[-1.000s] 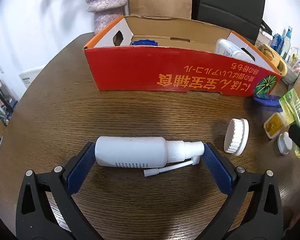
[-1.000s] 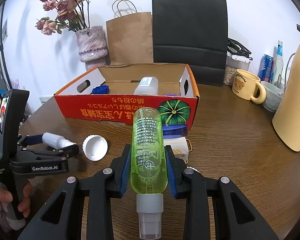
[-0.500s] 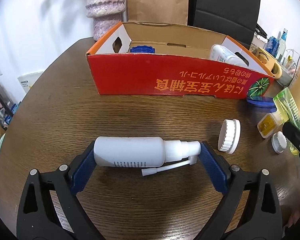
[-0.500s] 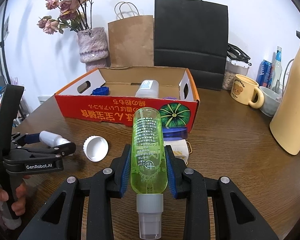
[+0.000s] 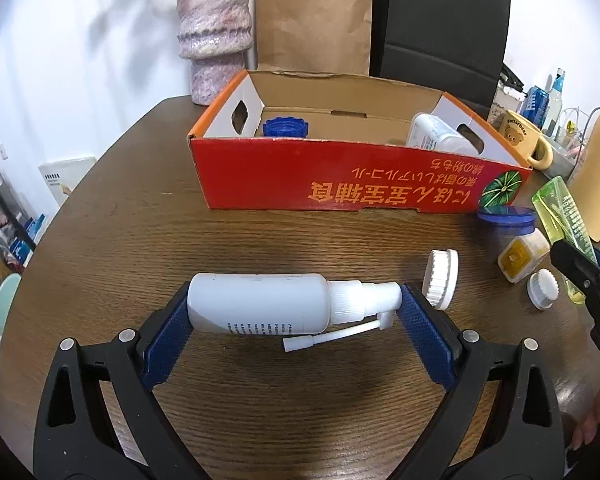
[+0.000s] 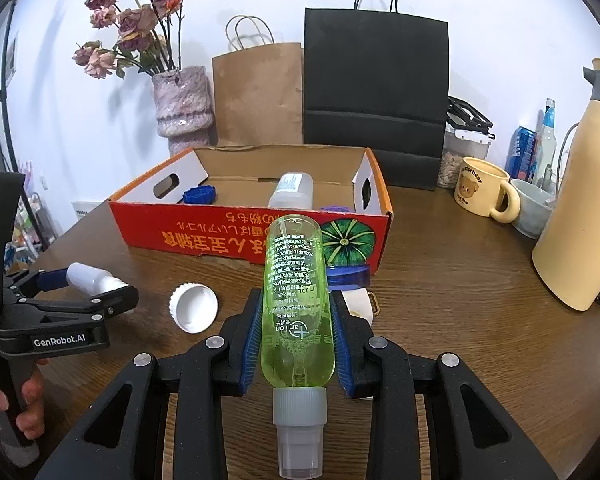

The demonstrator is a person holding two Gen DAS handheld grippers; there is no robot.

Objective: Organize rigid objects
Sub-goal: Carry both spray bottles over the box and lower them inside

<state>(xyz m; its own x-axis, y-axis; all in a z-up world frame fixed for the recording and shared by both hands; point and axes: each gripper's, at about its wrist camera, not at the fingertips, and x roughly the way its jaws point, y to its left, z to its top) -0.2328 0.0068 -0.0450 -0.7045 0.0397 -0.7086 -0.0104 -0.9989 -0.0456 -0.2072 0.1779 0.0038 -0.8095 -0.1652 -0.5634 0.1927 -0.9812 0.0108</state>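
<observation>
Far left, a vase [image 6: 182, 108] of dried flowers stands at the table's [image 5: 120, 216] back edge, paper bags [image 6: 260, 92] beside it. In front, the red cardboard box [image 5: 340, 184] already holds a blue cap [image 5: 286, 126] and a white bottle [image 5: 436, 136]. The left gripper [image 5: 296, 312] is clamped end to end on a white spray bottle [image 5: 260, 308], pads on base and nozzle, its jaws having just narrowed. A loose white lid [image 5: 440, 280] lies just beside its tip. Open wood between bottle and box. On the right, the right gripper [image 6: 296, 332] squeezes a green bottle [image 6: 296, 300], cap toward the camera. A mug [image 6: 480, 192] and yellow thermos [image 6: 580, 208] crowd the right edge.
</observation>
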